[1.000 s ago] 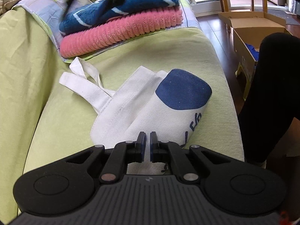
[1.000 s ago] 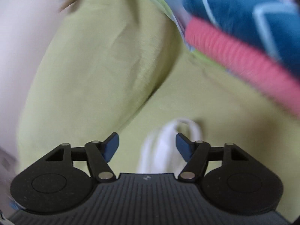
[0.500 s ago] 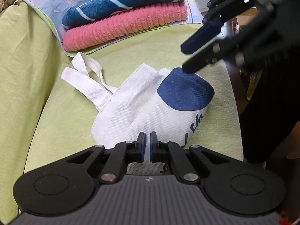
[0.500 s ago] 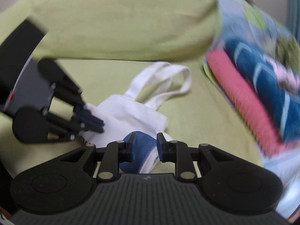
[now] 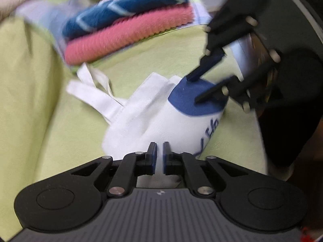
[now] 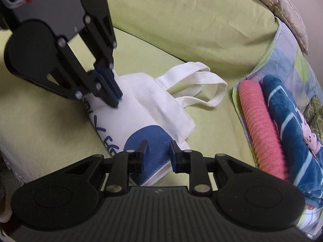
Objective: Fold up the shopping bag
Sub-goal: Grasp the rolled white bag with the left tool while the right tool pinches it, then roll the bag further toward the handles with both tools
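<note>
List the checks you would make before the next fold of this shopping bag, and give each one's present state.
1. Left gripper holds the shopping bag firmly: not ok, its jaws are opening with white fabric between them.
2. Right gripper grips the blue patch end: cannot tell, its fingers straddle it.
3. Handles tucked in: not ok, they are splayed beyond the mouth.
4. Bag apart from the pink towel: ok.
5. Bag resting on the green seat: ok.

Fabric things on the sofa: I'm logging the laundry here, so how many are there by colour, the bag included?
White with blue print: 1, the shopping bag
Pink: 1, the folded ribbed towel
Dark blue with pale stripes: 1, the folded towel
Pastel patchwork: 1, the blanket under both towels
Total: 4
</note>
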`<state>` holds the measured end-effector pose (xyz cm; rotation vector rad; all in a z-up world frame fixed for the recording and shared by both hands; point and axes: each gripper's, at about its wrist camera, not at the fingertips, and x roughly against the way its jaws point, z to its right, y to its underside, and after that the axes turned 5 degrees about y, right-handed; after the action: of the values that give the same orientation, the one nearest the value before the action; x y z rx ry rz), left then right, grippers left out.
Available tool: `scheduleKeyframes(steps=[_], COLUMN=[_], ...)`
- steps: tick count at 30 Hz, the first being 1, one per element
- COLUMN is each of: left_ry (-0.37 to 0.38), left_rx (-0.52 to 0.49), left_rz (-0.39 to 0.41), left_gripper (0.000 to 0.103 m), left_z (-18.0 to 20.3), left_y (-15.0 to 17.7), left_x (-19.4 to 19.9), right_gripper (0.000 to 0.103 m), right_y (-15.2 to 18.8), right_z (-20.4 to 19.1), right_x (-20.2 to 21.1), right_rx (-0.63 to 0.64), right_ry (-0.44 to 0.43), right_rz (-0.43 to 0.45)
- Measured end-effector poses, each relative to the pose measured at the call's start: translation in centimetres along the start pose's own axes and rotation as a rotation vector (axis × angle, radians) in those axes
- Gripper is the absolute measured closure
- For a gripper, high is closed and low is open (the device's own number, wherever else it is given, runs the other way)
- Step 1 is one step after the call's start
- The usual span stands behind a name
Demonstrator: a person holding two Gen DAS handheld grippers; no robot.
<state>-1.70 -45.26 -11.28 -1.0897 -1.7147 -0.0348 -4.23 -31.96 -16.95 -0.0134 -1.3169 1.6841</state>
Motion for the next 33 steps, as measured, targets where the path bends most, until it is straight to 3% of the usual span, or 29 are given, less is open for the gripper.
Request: scheduleKeyframes(steps=[4, 7, 10, 12, 15, 18, 24, 30, 32, 33], left_ry=[-0.115, -0.18, -0.244, -0.294, -0.357, -0.376, -0.383, -0.349, -0.33, -0.319], left_rx=[-0.294, -0.508, -0.649, -0.708, -0.762, -0.773, -0.751, -0.832, -0.833, -0.831], left_rz=[-0.018, -0.081, -0.116, -0.124, -0.101, -0.074, -0.018, 0.079, 0.072, 0.068], left_gripper=[0.07, 0.069, 0.068, 0.058, 0.066, 0.067, 0.056, 0.033, 0.035, 0.041], left_z=[2.8, 4.8, 6.0, 6.5, 6.6, 6.1, 5.8, 7.0, 6.6, 6.3], left_y=[2.5, 4.8, 6.5, 7.2, 7.9, 8.0, 9.1, 8.4, 8.1, 8.0], left_x=[1.8, 1.5, 0.0, -1.4, -3.2, -4.0, -2.0, -0.6, -1.5, -2.0], right_gripper=[0.081, 0.081, 0.081, 0.081, 0.081, 0.081, 0.081, 0.081, 0.081, 0.081], right_y=[0.2, 0.2, 0.4, 0.6, 0.7, 0.9, 0.7, 0.2, 0.2, 0.3], right_z=[0.0, 0.3, 0.6, 0.8, 0.9, 1.1, 0.8, 0.9, 0.9, 1.0], right_x=[0.0, 0.0, -0.1, 0.0, -0.1, -0.1, -0.2, -0.9, -1.0, -1.0], right_rx=[-0.012, -0.025, -0.039, -0.048, -0.06, -0.076, -0.069, -0.072, -0.072, -0.073], right_ry=[-0.004, -0.018, -0.032, -0.038, -0.043, -0.05, -0.05, -0.064, -0.063, -0.063], right_rz=[0.006, 0.011, 0.02, 0.022, 0.022, 0.024, 0.026, 0.03, 0.031, 0.033])
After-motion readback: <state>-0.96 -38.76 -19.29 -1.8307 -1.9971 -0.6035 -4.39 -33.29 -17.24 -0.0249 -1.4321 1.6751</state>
